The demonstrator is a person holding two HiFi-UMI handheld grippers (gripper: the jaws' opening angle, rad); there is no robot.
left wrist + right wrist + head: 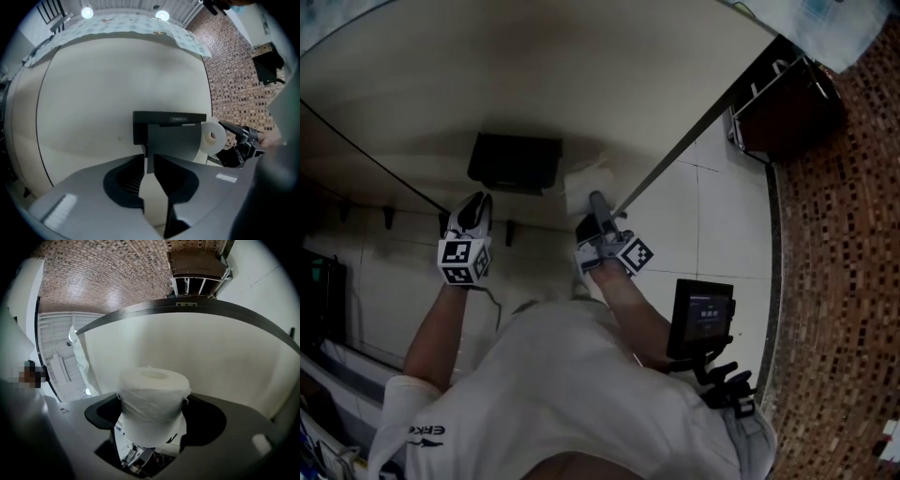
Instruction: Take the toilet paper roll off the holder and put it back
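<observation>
In the head view you are facing the wall (534, 84), and the black holder (514, 161) is sitting on it above your two hands. Your right claw (594, 202) is gripping the toilet paper roll (584, 183). The roll is off the holder and is hanging just beside the holder's right edge. Your left claw (476, 208) is hovering near the holder's lower left corner.

In the left gripper view the jaws are standing nearly together. Only a thin slit is showing between them, with the pale wall behind it, and I am seeing nothing clamped there. The tips are pointing at the lower left edge of the holder's grey flap (173, 140); I cannot tell if they are touching it. The roll is showing at the flap's right edge, with its round end and the core hole turning toward this camera. The right claw is coming in from behind it.

In the right gripper view the jaws are standing wide and pressing on the roll's sides. The roll is filling the gap, and its end face is pointing up in the picture.

The roll is lying to the right of the holder, and its long axis seems to be running along the wall toward it. So I am judging that the coming move is a sideways slide by your right hand, which is the nearer one. Your left hand is better placed for the flap.
</observation>
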